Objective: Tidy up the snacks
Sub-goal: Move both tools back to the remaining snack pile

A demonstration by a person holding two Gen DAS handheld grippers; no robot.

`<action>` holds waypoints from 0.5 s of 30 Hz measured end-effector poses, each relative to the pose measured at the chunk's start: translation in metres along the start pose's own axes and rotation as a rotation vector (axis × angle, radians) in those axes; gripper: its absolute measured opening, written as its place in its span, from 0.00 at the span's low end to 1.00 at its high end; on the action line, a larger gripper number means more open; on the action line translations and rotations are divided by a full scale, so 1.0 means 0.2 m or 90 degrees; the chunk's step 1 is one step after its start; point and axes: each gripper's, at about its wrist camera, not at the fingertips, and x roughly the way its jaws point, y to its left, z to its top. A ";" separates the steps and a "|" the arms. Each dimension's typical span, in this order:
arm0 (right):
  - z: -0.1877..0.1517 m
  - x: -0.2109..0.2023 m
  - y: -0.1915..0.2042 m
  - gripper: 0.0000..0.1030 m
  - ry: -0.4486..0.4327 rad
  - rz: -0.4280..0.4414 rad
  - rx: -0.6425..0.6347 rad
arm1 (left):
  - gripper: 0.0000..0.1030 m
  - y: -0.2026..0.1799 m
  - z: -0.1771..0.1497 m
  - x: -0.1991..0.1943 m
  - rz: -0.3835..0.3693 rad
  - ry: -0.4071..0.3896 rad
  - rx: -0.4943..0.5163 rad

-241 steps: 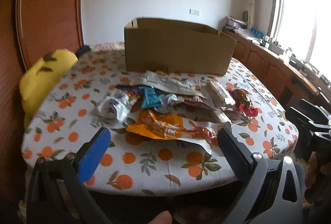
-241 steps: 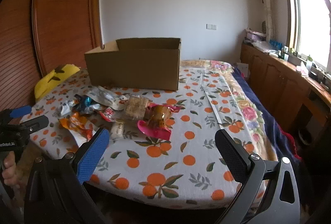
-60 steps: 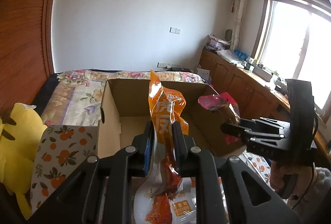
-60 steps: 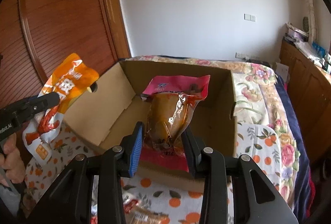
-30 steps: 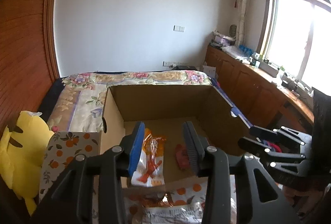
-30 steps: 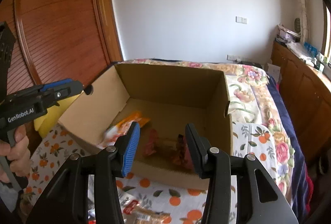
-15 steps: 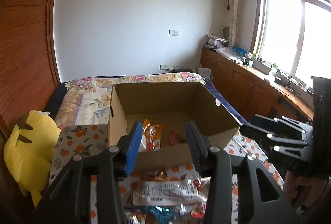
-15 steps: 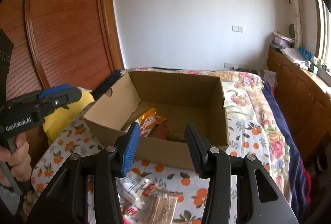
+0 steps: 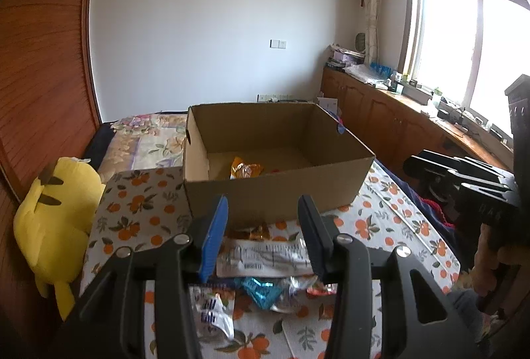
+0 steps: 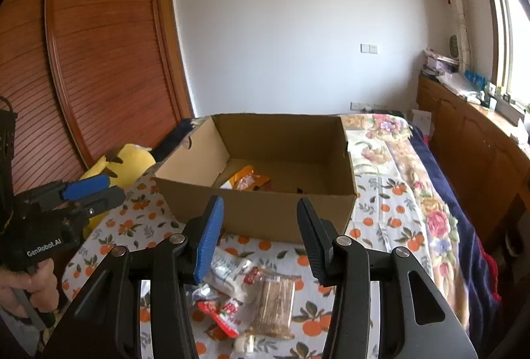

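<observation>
An open cardboard box (image 9: pixel 265 133) (image 10: pixel 195 160) stands on the orange-print cloth. Inside it lies an orange snack packet (image 9: pixel 245 170) (image 10: pixel 246 180); beside that, only a red scrap (image 9: pixel 273 171) of another packet shows over the front wall. Loose snacks lie in front of the box: a white packet (image 9: pixel 265 256), a teal one (image 9: pixel 260 287), a brown cracker pack (image 10: pixel 275 302) and a red-and-white packet (image 10: pixel 225 309). My left gripper (image 9: pixel 263 220) hangs open and empty above the pile. My right gripper (image 10: pixel 260 220) is open and empty too, facing the box's front wall.
A yellow plush toy (image 9: pixel 56 220) (image 10: pixel 126 160) lies left of the box against the wooden wardrobe (image 10: pixel 99 61). Wooden cabinets (image 9: pixel 381 120) run under the window on the right. The bed's floral cover (image 10: pixel 414 186) drops off at the right edge.
Two seconds ago each gripper held a packet over the box; both packets now lie inside. Both grippers have since drawn back from the box, and the loose pile has come into view below them.
</observation>
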 end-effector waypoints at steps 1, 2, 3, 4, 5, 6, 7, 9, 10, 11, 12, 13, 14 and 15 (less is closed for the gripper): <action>-0.01 -0.01 0.00 0.45 0.001 -0.002 0.001 | 0.43 0.00 -0.01 -0.01 0.001 0.001 0.000; -0.02 -0.02 0.00 0.46 0.002 -0.003 0.002 | 0.43 0.00 -0.03 -0.02 0.002 0.002 0.000; -0.03 -0.03 0.00 0.46 0.002 -0.004 0.004 | 0.43 0.00 -0.04 -0.03 0.002 0.003 0.000; -0.05 -0.04 0.00 0.46 0.003 -0.005 0.007 | 0.43 0.00 -0.05 -0.03 0.002 0.003 -0.001; -0.06 -0.05 0.00 0.46 0.003 -0.005 0.009 | 0.43 0.00 -0.07 -0.04 0.001 0.005 -0.001; -0.07 -0.06 -0.01 0.46 0.003 -0.006 0.012 | 0.44 0.01 -0.09 -0.04 0.001 0.008 -0.002; -0.08 -0.06 -0.01 0.47 0.004 -0.007 0.013 | 0.44 0.01 -0.10 -0.04 0.001 0.011 -0.002; -0.11 -0.06 -0.02 0.48 0.009 -0.005 0.018 | 0.44 0.02 -0.12 -0.03 0.002 0.019 -0.003; -0.12 -0.05 -0.03 0.48 0.016 -0.002 0.020 | 0.44 0.02 -0.14 -0.02 0.004 0.024 -0.006; -0.12 -0.04 -0.04 0.48 0.021 -0.003 0.020 | 0.44 0.02 -0.15 -0.01 0.005 0.029 -0.008; -0.14 -0.03 -0.04 0.49 0.028 -0.004 0.019 | 0.44 0.02 -0.17 -0.01 0.005 0.035 -0.009; -0.15 -0.02 -0.05 0.49 0.033 -0.003 0.018 | 0.44 0.02 -0.19 0.01 0.005 0.042 -0.008; -0.16 -0.02 -0.05 0.50 0.038 -0.002 0.018 | 0.44 0.01 -0.21 0.02 0.005 0.046 -0.005; -0.18 -0.01 -0.06 0.51 0.044 0.001 0.018 | 0.44 0.01 -0.22 0.03 0.006 0.052 -0.002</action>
